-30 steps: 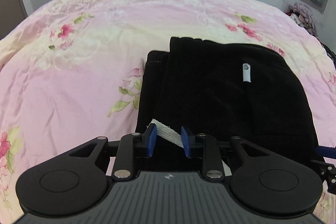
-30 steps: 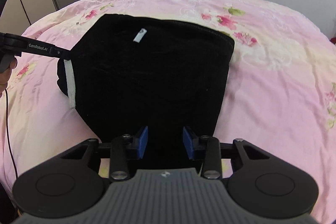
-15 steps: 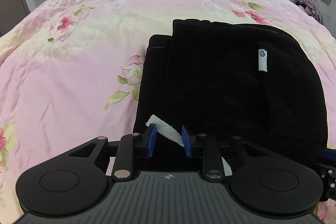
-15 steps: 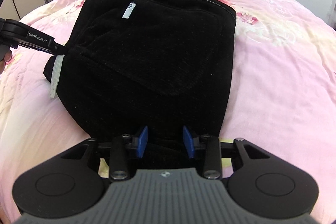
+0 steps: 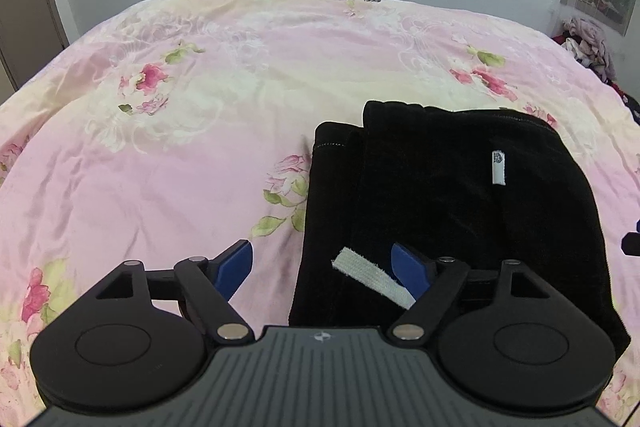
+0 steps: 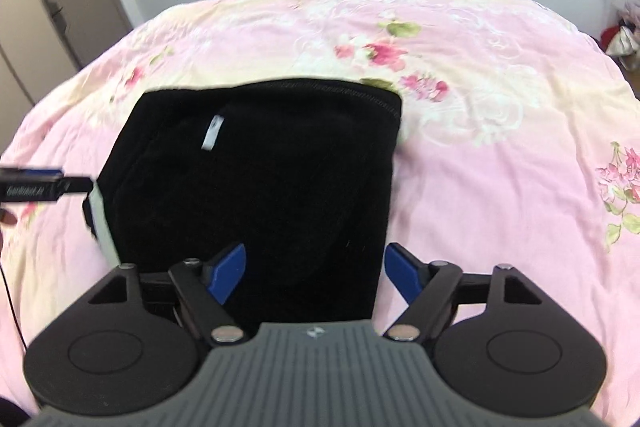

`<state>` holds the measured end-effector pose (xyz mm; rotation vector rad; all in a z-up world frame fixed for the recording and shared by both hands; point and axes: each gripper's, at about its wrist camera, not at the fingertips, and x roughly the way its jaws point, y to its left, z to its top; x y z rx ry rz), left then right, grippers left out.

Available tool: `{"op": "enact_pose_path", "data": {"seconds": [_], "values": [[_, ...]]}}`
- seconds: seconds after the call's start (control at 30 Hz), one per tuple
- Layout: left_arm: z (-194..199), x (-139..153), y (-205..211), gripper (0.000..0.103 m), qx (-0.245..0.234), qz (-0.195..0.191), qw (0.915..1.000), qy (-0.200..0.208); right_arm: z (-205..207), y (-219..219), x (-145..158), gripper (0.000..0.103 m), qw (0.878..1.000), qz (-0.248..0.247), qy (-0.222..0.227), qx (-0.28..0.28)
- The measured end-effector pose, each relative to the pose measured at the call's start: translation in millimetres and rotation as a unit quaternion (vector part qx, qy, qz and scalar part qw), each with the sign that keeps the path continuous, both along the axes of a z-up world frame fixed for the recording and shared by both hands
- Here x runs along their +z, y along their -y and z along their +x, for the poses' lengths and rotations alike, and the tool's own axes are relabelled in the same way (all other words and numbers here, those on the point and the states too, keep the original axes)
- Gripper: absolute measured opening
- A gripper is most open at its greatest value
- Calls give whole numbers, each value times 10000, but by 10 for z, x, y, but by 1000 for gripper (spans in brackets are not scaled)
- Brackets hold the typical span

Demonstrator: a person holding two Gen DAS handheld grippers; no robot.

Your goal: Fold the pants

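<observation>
Pants [image 5: 460, 211] are sitting on the bed [image 5: 168, 155] as a compact black bundle, folded over into layers, so my read is the folding is basically finished and this is the let-go step. The bed is the big pink floral spread filling both views; the bundle lies on its near part, close to both cameras.

Left tongs [image 5: 322, 267] are spread wide, holding nothing. The bundle's near left edge sits right between the blue fingers: one fingertip is out over bare bedspread to the left of the cloth, the other is over the black fabric. The white drawstring [image 5: 372, 277] lies loose on top of the fabric between them, its near end just beside the right-hand finger, not pinched.

Right tongs [image 6: 314, 269] are also spread, with nothing gripped. From that view the bundle's near right edge runs between the fingers, left finger over cloth, right finger over the pink bed. I can't tell if either pair actually touches the fabric or just hovers above it.

Smaller bits: a white label [image 6: 211, 133] faces up on the top layer, and an under-layer with pale stitching pokes out along the left side in the left wrist view.

Next move, I'd guess: lift both tongs straight away without snagging the drawstring, maybe nudge that sticking-out layer flush first.
</observation>
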<state>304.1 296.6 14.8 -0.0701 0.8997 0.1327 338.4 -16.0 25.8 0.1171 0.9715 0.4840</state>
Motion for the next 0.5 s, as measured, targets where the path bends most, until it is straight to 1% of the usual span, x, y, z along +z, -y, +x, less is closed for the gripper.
{"op": "enact_pose_path", "data": {"seconds": [0.03, 0.1, 0.13, 0.2, 0.33, 0.4, 0.47, 0.5], "values": [[43, 10, -40, 93, -38, -160, 9999, -4, 78, 15, -9, 77, 9999, 107, -76, -69], [135, 26, -132, 93, -104, -602, 9981, -10, 233, 47, -55, 77, 9988, 350, -281, -219], [201, 1, -199, 93, -95, -903, 9959, -36, 302, 67, -86, 77, 9976, 465, -402, -306], [326, -51, -315, 93, -64, -1320, 9911, -155, 423, 82, -163, 77, 9953, 602, -623, -430], [487, -212, -524, 92, 91, -1515, 9880, -281, 589, 106, -329, 77, 9899, 876, -941, -597], [546, -355, -654, 92, 97, -1903, 9807, -448, 637, 120, -439, 77, 9870, 1009, -1089, -615], [572, -505, -763, 93, 129, -2340, 9705, -572, 661, 93, -562, 77, 9858, 1058, -1184, -556], [567, -582, -799, 93, 141, -2543, 9654, -566, 662, 87, -615, 77, 9848, 1139, -1201, -519]]}}
